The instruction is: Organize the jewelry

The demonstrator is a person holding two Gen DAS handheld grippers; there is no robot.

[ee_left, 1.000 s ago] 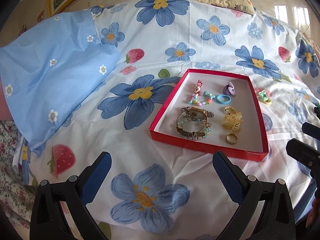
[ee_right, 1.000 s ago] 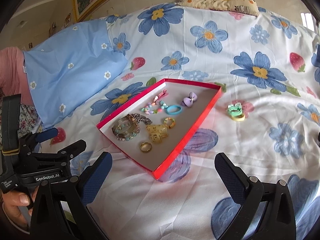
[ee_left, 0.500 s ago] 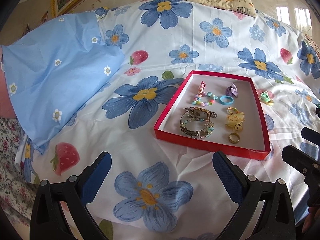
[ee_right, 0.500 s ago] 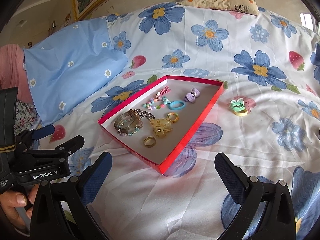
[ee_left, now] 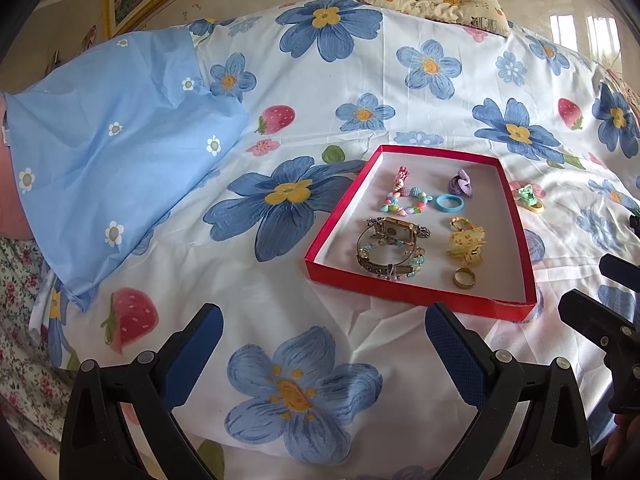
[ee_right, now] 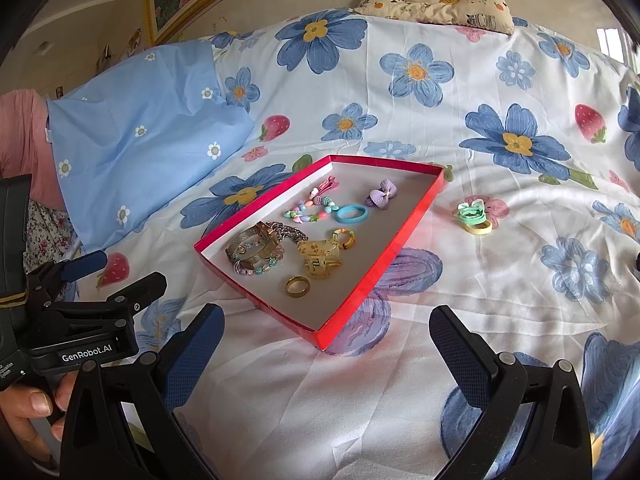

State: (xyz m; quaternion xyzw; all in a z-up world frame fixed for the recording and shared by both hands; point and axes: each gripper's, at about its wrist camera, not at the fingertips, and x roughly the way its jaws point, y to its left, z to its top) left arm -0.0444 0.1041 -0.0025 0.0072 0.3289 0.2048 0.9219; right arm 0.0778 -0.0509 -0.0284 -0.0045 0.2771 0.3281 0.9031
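Both grippers (ee_left: 322, 342) (ee_right: 326, 344) hover spread, empty, before the red tray (ee_right: 384, 264) of jewelry.

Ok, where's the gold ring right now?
In the right wrist view the gold ring lies inside the red tray, near its front edge, just in front of the yellow hair claw and right of the watch.

You have a shallow red tray (ee_left: 412, 296) lying flat on the bed, its pale floor holding a gold ring (ee_left: 464, 279) nearest you, a yellow claw clip (ee_left: 466, 242) just behind it, and a watch (ee_left: 396, 231) tangled with a beaded bracelet (ee_left: 390, 264) to the left. Farther back lie a pastel bead bracelet (ee_left: 406, 202), a blue band (ee_left: 449, 203) and a purple bow (ee_left: 461, 184). Outside the tray, just beside its right wall, green and yellow hair ties (ee_right: 474, 216) rest on the sheet.
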